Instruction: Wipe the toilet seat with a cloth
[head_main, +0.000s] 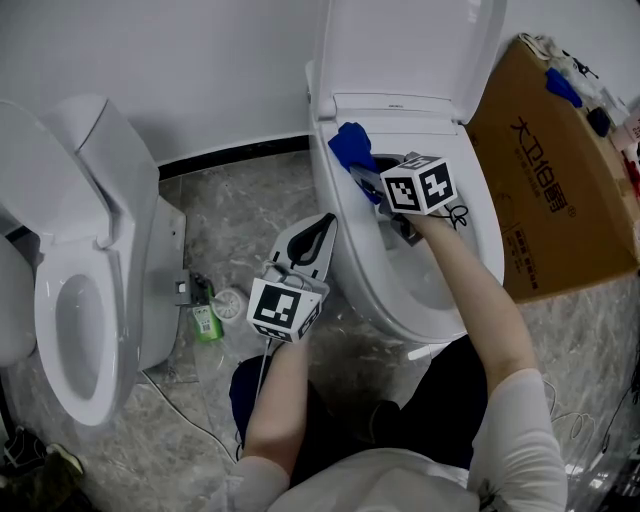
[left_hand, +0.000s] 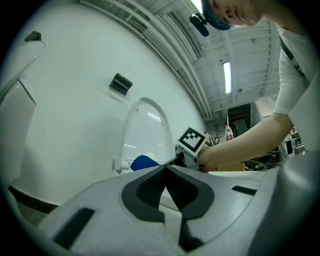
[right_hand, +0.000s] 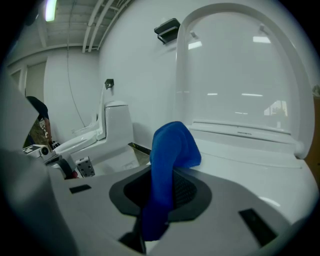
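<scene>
Head view alone shows the 2nd toilet (head_main: 90, 290) far left, a green bottle (head_main: 207, 318) on the floor & a cardboard box (head_main: 560, 190) at right. The left gripper (head_main: 326, 224) is just beside the left edge of the toilet seat (head_main: 487, 250); its own view shows the jaws pressed together w/ nothing btwn them. The right gripper (head_main: 365, 178) is over the seat's rear left, pinching the blue cloth (head_main: 350, 145); its own view shows the cloth hanging down btwn the pads, top bunched near the raised lid (head_main: 410, 45).

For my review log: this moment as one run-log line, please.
right gripper: shut on blue cloth, at rear left of toilet seat | left gripper: shut, empty, left of the seat | lid: up
</scene>
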